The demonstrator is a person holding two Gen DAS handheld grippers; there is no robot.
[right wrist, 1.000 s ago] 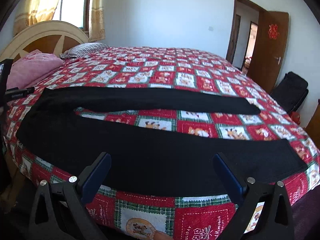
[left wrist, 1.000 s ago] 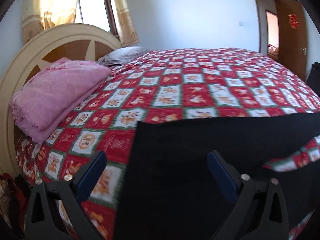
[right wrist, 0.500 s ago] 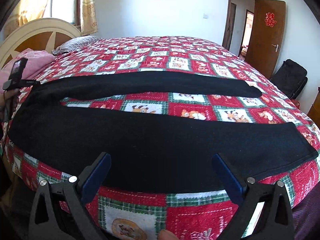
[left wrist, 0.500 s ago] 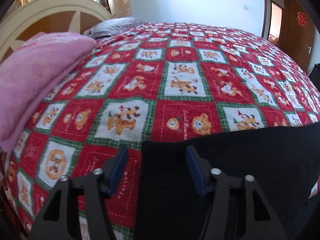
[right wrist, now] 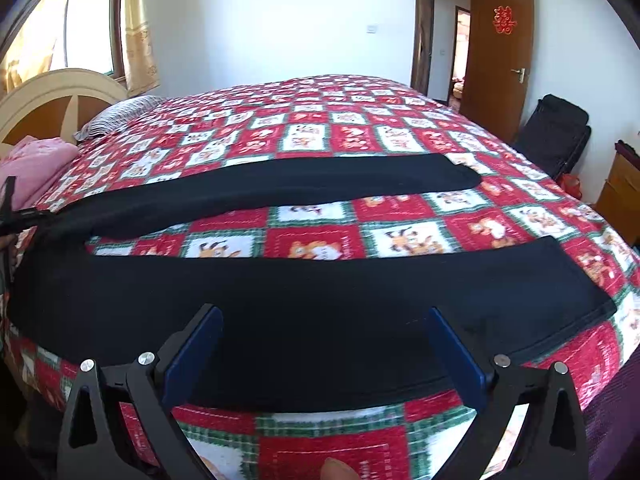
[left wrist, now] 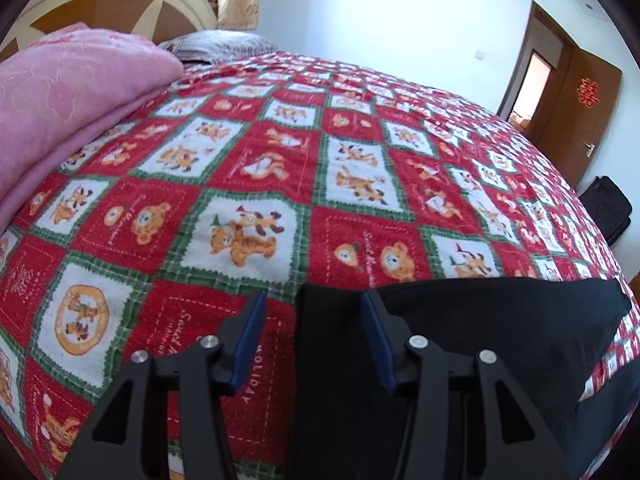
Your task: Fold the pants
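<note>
Black pants point(right wrist: 304, 292) lie spread across the lower half of the frame on a red patchwork quilt point(right wrist: 360, 128), both legs stretching right. At the bottom, the right gripper point(right wrist: 320, 354) hovers with jaws wide apart above the near leg. In the left view, the left gripper point(left wrist: 312, 330) straddles the pants' point(left wrist: 460, 360) edge, jaws partly apart. A pink blanket point(left wrist: 68, 96) sits upper left.
</note>
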